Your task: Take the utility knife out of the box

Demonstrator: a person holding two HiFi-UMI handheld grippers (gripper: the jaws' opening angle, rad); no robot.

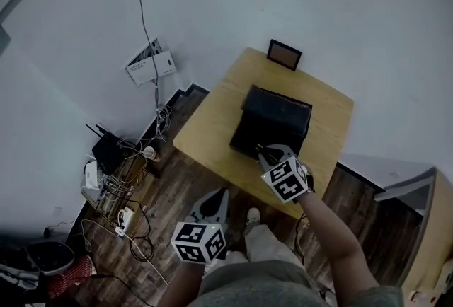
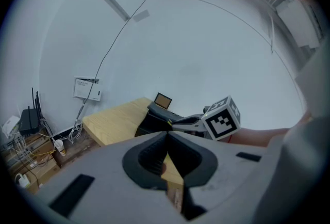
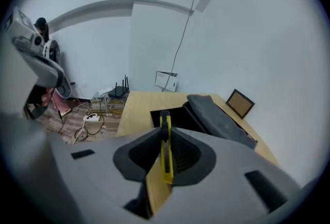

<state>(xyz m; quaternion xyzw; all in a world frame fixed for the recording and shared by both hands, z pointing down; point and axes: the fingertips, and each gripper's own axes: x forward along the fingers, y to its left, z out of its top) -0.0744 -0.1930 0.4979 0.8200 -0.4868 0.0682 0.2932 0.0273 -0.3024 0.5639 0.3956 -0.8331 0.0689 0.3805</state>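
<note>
A person stands at a small wooden table point(image 1: 212, 122) with a gripper in each hand, and the right gripper point(image 1: 267, 154) is clamped on a yellow utility knife point(image 3: 165, 150). The right gripper view shows both pads pressing the knife's flat sides. The jaws are only as far apart as the handle is thick, and the knife's dark tip sticks out past the fingertips. The knife is held over the near side of a black box point(image 1: 272, 122), which sits open on the table with its lid point(image 3: 219, 120) tipped back away from the person. From these angles it is hard to tell how far the knife is above the box's rim. The person's bare forearm point(image 1: 333, 228) reaches in from the lower right behind the gripper. The left gripper point(image 1: 223, 191) hangs off the table's near edge, above the dark wood floor point(image 1: 177, 192) and well apart from the box. Its own view shows the jaws closed tip to tip with nothing between them. A small framed picture point(image 1: 284, 54) leans against the white wall at the table's far edge. To the left of the table, a black router point(image 1: 106, 150) and a tangle of cables point(image 1: 131, 221) lie on the floor. A cable runs up the wall from there, past a white wall box point(image 1: 150, 64).
</note>
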